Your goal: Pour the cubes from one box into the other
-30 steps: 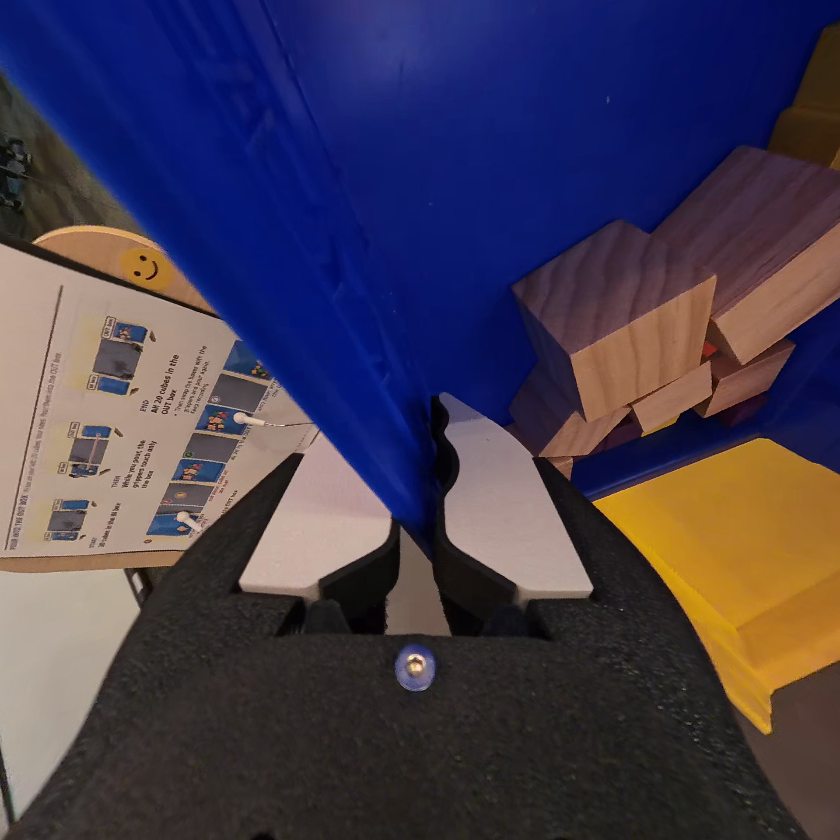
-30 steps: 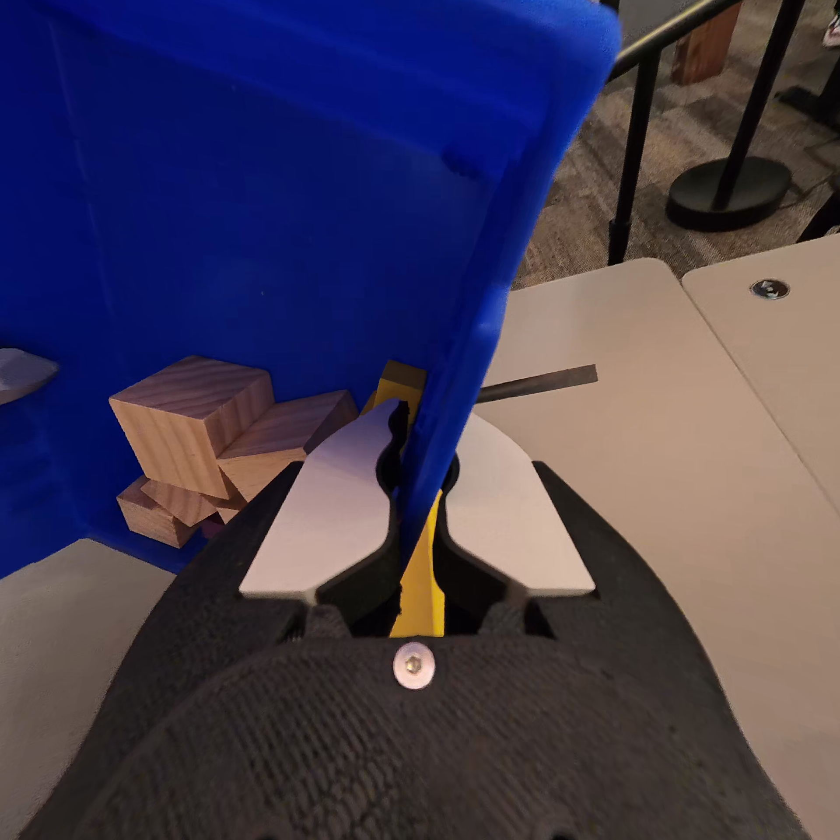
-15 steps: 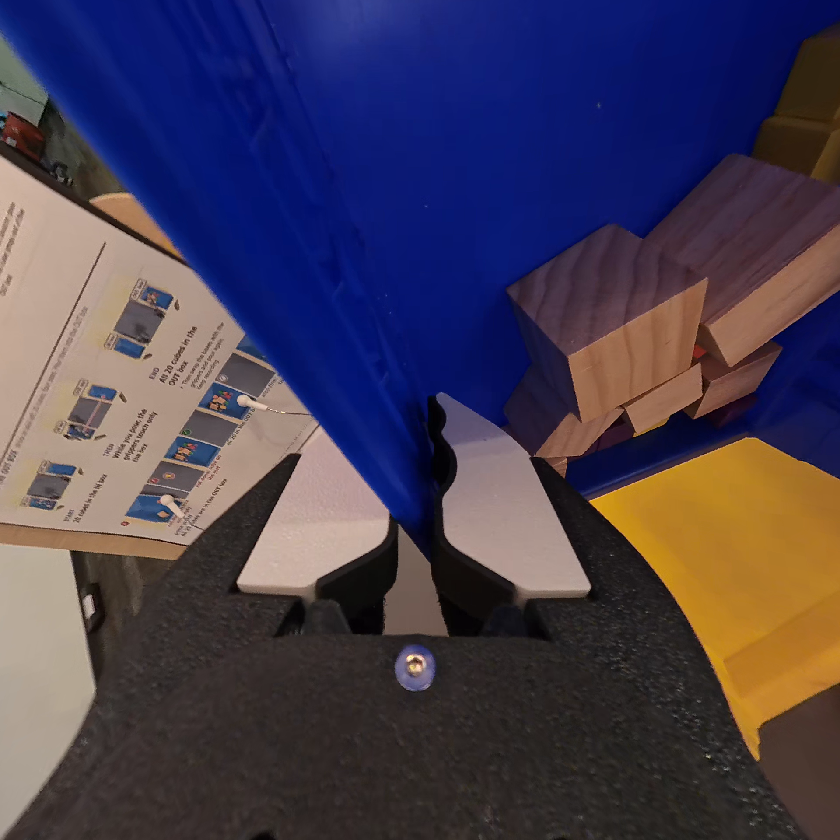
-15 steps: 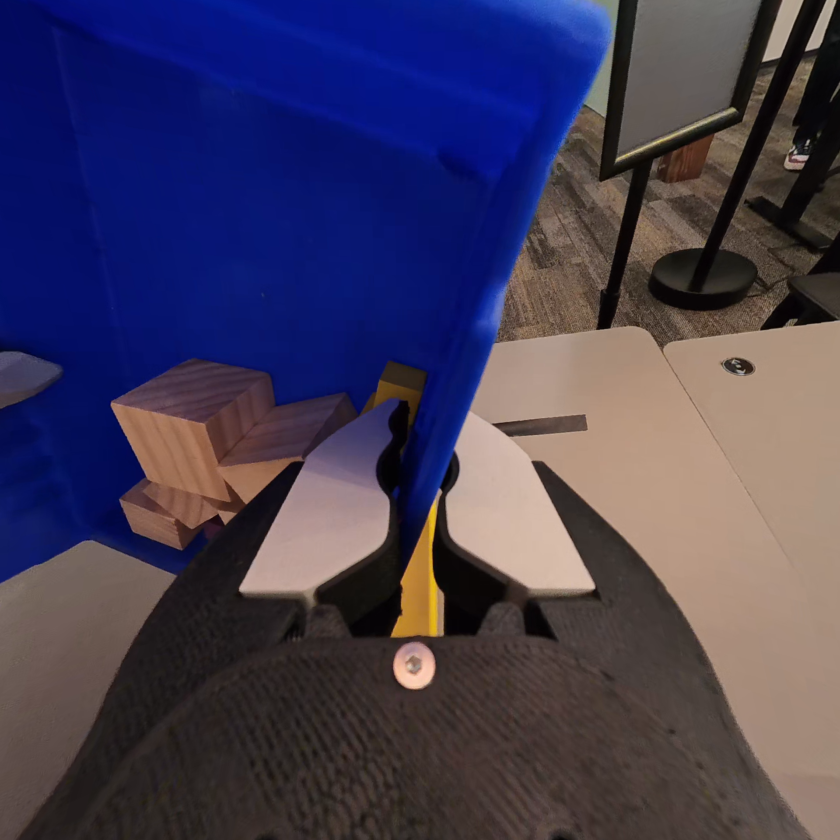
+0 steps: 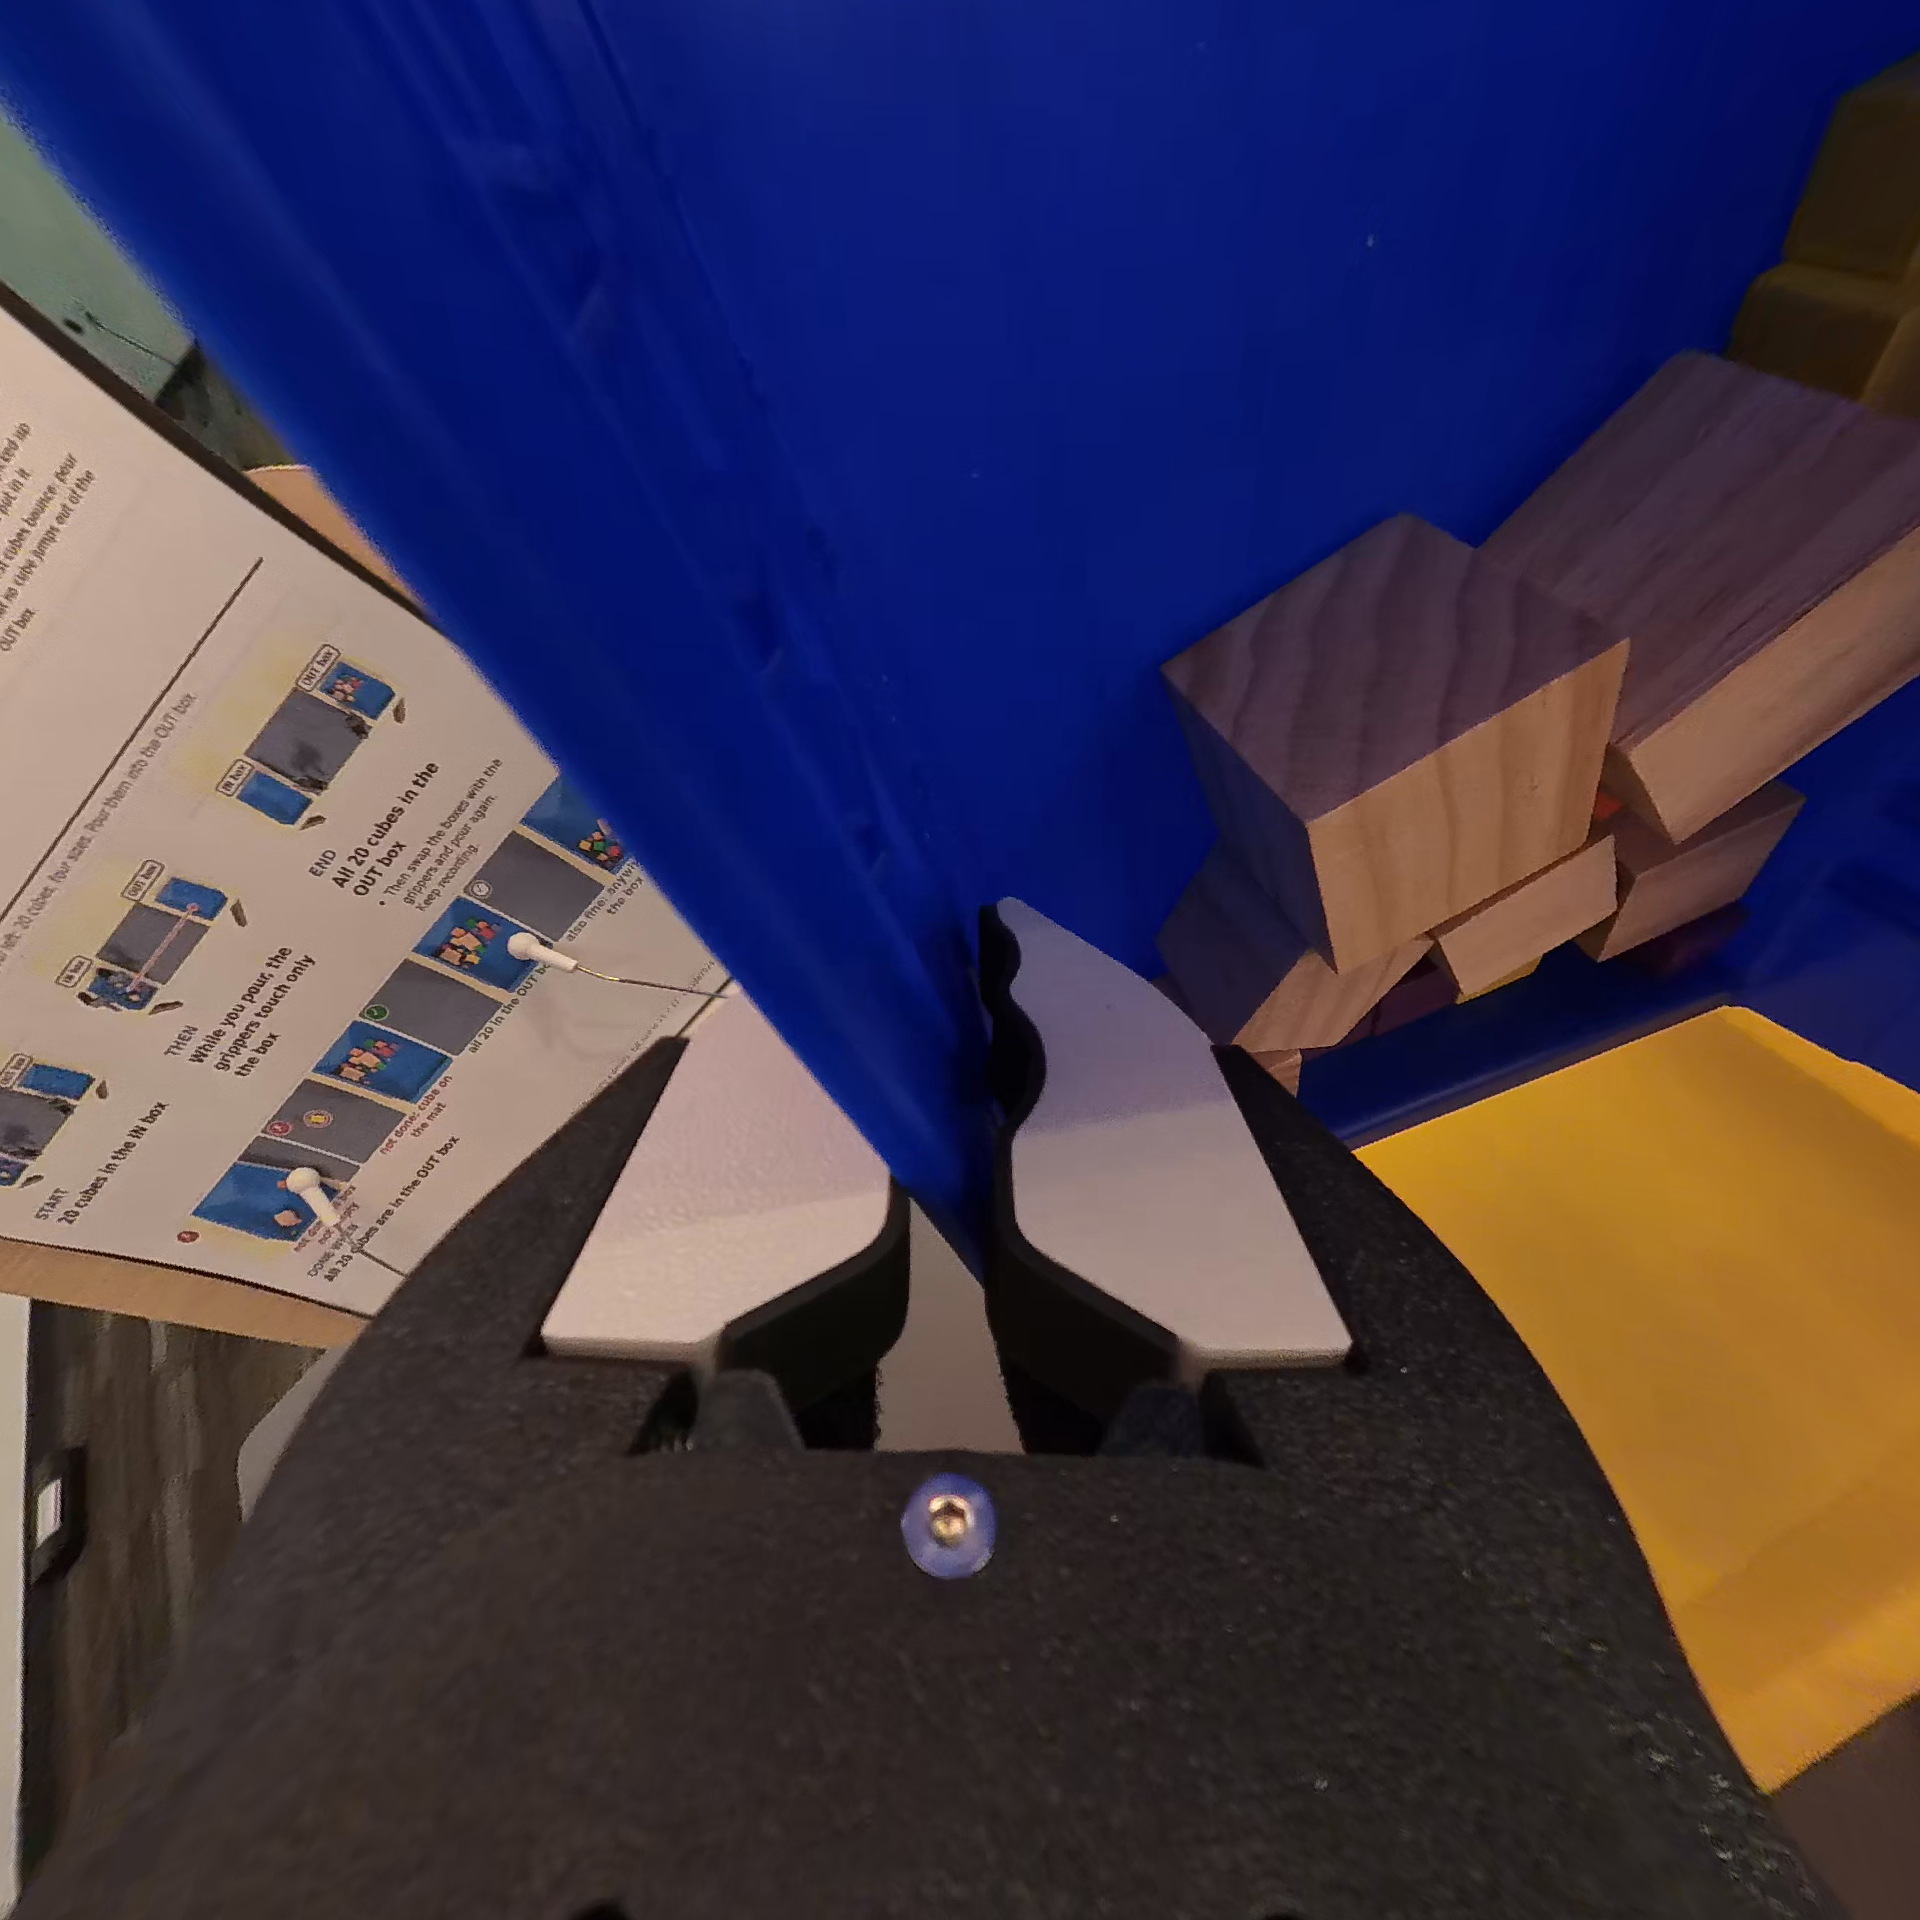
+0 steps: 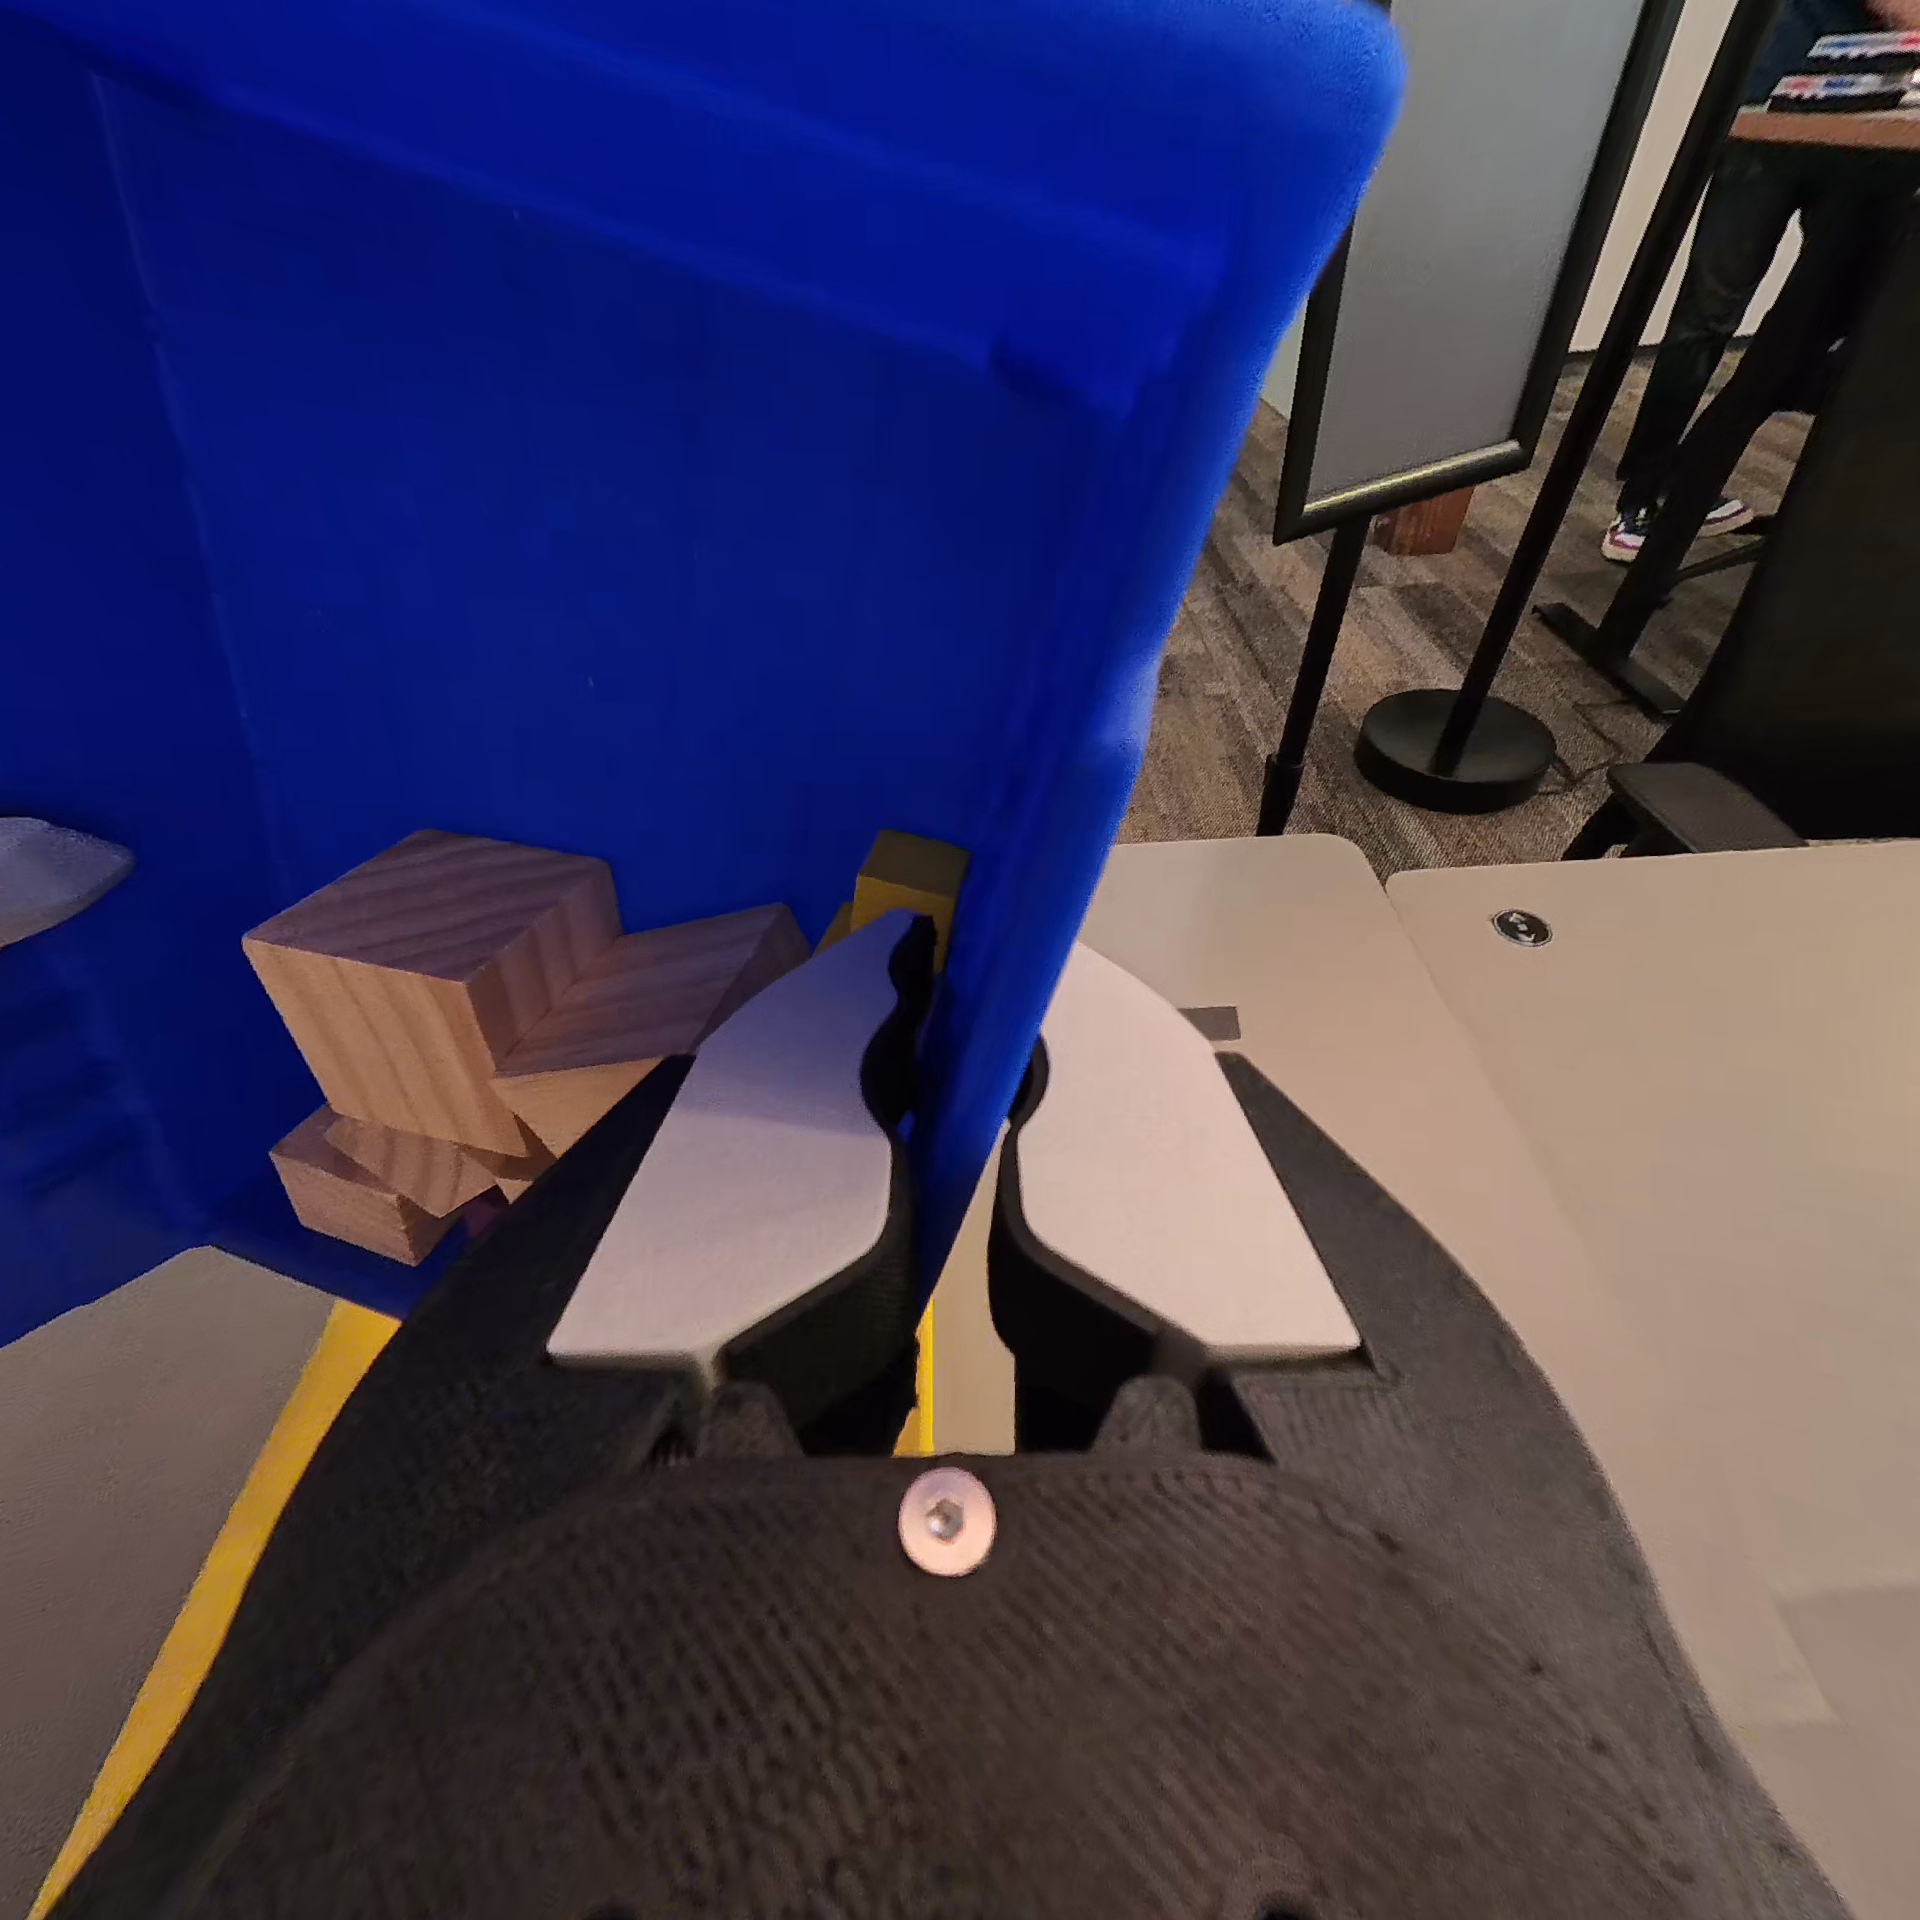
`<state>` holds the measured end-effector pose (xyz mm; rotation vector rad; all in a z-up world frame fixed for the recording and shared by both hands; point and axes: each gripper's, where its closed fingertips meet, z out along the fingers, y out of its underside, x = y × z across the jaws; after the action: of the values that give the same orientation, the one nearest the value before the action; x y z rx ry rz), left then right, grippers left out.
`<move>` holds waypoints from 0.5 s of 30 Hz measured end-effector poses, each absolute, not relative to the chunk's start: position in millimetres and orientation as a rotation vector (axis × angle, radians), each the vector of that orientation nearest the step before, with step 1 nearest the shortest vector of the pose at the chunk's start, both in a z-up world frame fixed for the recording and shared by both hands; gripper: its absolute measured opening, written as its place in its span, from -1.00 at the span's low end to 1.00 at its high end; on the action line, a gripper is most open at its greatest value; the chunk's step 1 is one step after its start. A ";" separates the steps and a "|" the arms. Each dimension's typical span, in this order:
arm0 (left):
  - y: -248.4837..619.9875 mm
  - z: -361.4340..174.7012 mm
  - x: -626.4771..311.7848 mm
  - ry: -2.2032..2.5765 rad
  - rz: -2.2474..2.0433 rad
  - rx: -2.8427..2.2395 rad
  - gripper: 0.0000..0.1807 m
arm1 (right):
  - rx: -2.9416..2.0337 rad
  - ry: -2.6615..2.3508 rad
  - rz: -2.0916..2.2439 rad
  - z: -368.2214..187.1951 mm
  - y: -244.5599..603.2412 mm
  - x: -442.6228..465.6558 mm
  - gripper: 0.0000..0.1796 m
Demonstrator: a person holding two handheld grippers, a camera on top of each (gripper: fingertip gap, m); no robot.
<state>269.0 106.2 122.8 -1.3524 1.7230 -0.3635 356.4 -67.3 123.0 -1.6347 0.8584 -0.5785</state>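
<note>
A blue box (image 5: 1039, 416) is tipped steeply, its floor rising like a wall in both views. My left gripper (image 5: 925, 997) is shut on its left side wall. My right gripper (image 6: 971, 997) is shut on its right side wall (image 6: 1101, 727). Several plain wooden cubes (image 5: 1413, 790) are piled at the low end of the box; they also show in the right wrist view (image 6: 416, 977). A yellow cube (image 6: 909, 873) sits by my right finger, with more yellow cubes at the left view's top right (image 5: 1860, 239). A yellow surface (image 5: 1621, 1299) lies below the box mouth. The left fingertip (image 6: 52, 873) shows inside the box.
A printed instruction sheet (image 5: 208, 883) on a board lies to the left. Beige tabletops (image 6: 1610, 1195) extend to the right. Beyond them are black sign stands (image 6: 1455, 727), a framed panel (image 6: 1444, 260), a carpeted floor and a person's legs (image 6: 1704, 343).
The box has been tipped up further with both grippers still clamped on it: the background slides down in both views. The cubes keep nearly the same place in the box.
</note>
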 end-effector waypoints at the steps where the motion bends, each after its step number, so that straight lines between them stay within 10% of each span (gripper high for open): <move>1: 106.5 122.7 268.5 1.719 -0.374 -1.352 -0.89 | -1.631 0.851 -0.588 124.7 -67.1 355.6 -0.90; 15: 111.2 124.5 267.4 1.644 -0.464 -1.285 -0.89 | -1.596 0.785 -0.680 138.0 -63.4 350.4 -0.90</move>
<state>267.4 111.2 124.5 -1.2852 1.6441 -0.4635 350.4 -63.4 138.0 -1.5956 0.7855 -0.6801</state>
